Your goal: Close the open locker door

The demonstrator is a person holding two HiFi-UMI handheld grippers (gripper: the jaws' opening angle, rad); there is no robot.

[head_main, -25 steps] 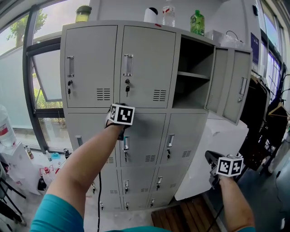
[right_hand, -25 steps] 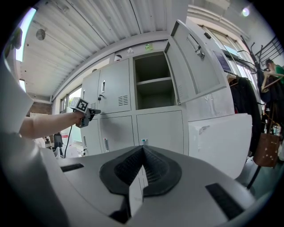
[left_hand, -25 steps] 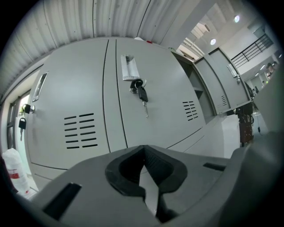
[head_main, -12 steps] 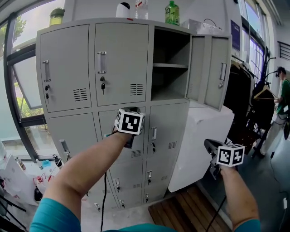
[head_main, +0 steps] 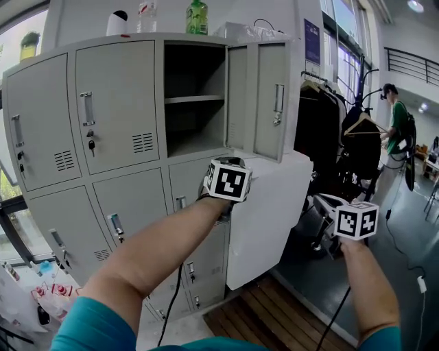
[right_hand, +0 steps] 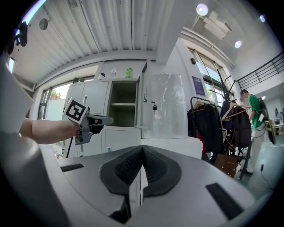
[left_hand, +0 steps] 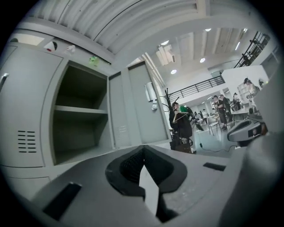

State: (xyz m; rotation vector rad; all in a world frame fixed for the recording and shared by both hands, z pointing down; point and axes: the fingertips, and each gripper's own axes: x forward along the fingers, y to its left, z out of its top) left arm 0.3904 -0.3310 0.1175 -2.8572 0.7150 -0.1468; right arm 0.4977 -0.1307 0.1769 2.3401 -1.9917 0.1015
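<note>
The grey locker bank [head_main: 116, 130] has one open compartment [head_main: 195, 96] at its top right, with a shelf inside. Its door [head_main: 269, 96] stands swung out to the right, handle facing me. My left gripper [head_main: 228, 179] is held out below the door's lower edge and apart from it, jaws shut and empty. The left gripper view looks up at the compartment [left_hand: 80, 115] and the door [left_hand: 141, 106] over the shut gripper [left_hand: 143, 156]. My right gripper [head_main: 328, 209] hangs lower right, shut on nothing [right_hand: 142, 156]. The right gripper view also shows the door [right_hand: 162, 106] and the left gripper [right_hand: 91, 122].
A white cabinet [head_main: 271, 212] stands right of the lockers, under the open door. Bottles [head_main: 197, 17] sit on the locker top. A rack of dark clothes [head_main: 336, 137] and a person [head_main: 396, 130] are at the right. Wooden slats [head_main: 274, 322] lie on the floor.
The head view has swung right, so the lockers slid left in frame. My left gripper has moved right, from the lower locker doors to under the open door. The right gripper barely moved.
</note>
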